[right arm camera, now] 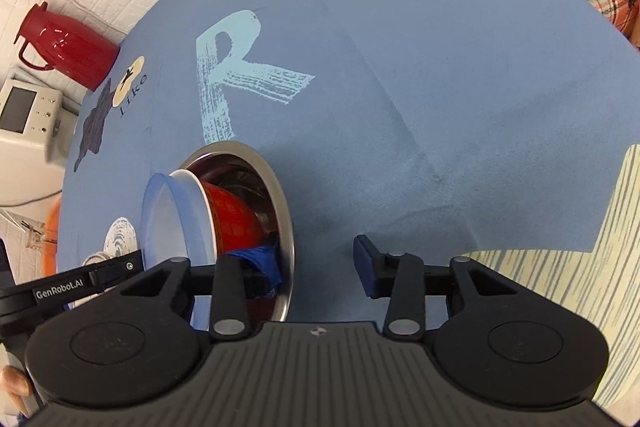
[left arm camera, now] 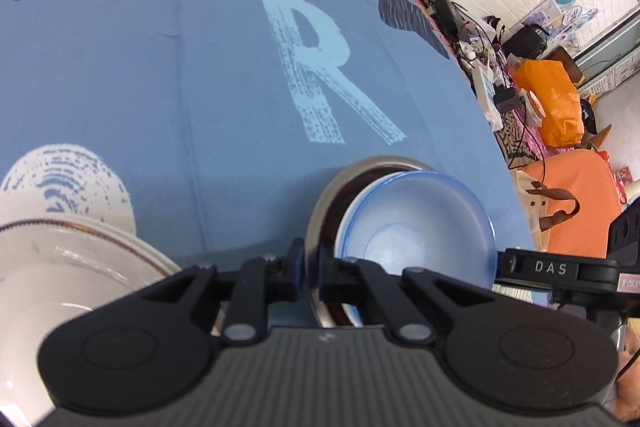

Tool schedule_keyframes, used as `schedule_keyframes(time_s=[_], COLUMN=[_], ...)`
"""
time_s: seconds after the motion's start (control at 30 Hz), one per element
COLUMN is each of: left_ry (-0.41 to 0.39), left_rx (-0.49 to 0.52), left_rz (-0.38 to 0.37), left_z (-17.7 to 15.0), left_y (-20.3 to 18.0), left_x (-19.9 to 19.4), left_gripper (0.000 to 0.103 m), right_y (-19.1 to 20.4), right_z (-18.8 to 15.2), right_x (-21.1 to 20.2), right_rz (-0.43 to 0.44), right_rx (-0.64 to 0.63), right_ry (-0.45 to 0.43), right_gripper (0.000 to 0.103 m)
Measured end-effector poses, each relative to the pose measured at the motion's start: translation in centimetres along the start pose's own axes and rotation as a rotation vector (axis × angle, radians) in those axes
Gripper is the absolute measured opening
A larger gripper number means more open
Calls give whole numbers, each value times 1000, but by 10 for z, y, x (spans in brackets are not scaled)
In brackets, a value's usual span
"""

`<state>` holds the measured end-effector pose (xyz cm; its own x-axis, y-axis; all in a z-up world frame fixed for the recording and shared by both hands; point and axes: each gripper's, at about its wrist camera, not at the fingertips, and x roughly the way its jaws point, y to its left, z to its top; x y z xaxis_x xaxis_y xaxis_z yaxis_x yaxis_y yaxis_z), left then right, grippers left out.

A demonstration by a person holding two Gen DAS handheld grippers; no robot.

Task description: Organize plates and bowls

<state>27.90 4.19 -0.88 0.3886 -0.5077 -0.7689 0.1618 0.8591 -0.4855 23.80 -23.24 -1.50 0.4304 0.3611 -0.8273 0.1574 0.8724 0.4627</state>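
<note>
Steel bowl [right arm camera: 280,203] with nested bowls [right arm camera: 236,223]

Left wrist view: white plate [left arm camera: 72,267] cut off by the left edge and partly covered by the tongs' body. Steel bowl [left arm camera: 320,211]: its lower rim hidden behind the tongs' housing; its inside mostly hidden by the pale blue bowl [left arm camera: 416,223].

Right wrist view: red bowl [right arm camera: 234,215] only partly visible between neighbours. Blue item [right arm camera: 266,261] beneath it, kind unclear. White device [right arm camera: 28,131] cut off at left edge.
</note>
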Motion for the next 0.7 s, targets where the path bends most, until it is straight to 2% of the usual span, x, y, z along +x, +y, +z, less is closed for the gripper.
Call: schedule_keyframes(time_s=[0.1,0.27,0.37,0.47,0.7], left_ry=[-8,-28,-35,-31,-19], left_rx=[17,50,47,23,-19], left_rz=[1,32,40,44,70], left_z=[0,-2,-2,0,9], left_y=[-2,-10,-12,-12,-12], left_x=[0,0,0,0,2], left_gripper=[0,0,0,0,0], right_y=[3,11,11,4,3], right_z=[5,7,2,2,5], right_x=[1,2,1,3,5], right_rz=[-13,-87,-70,-16,14], right_rx=[-80,-189,-236,-185,-55], right_ry=[14,12,-17,2,41], right_gripper=[22,24,19,8,8])
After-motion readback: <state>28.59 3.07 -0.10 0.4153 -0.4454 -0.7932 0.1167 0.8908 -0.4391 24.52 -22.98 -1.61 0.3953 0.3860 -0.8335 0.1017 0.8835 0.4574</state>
